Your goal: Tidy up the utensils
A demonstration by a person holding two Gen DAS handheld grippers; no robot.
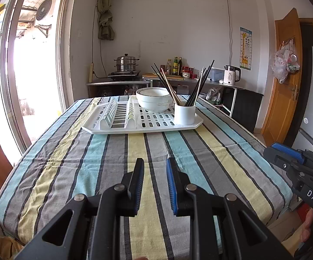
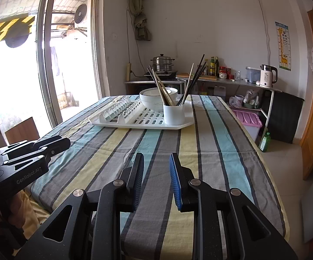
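Nearest, the left hand-held gripper (image 1: 155, 165) hangs above the near part of the worktop (image 1: 117, 164), its blue-padded jaws apart with only the striped cloth (image 1: 210, 151) visible between them and nothing gripped. The right hand-held gripper (image 2: 156, 161) sits beside it in the same condition: jaws apart, empty, pointed down toward the cloth. Each unit appears at the edge of the other's view, well apart from the utensils. Further out, past the middle of the worktop, a white dish rack tray (image 1: 143, 127) lies flat on the cloth. Its left section carries upright plate slots; none can be seen holding anything. A white bowl (image 1: 154, 99) with a dark rim line sits toward the tray's rear. At the tray's front right corner stands a white cylindrical holder (image 1: 184, 113), upright, containing chopsticks (image 1: 199, 84) that fan outward in two leaning bunches, mostly dark, a few pale. Beyond the worktop, a counter (image 1: 210, 81) along the far wall bears a steamer pot (image 1: 126, 62), bottles (image 1: 177, 66) and a kettle (image 1: 231, 75).
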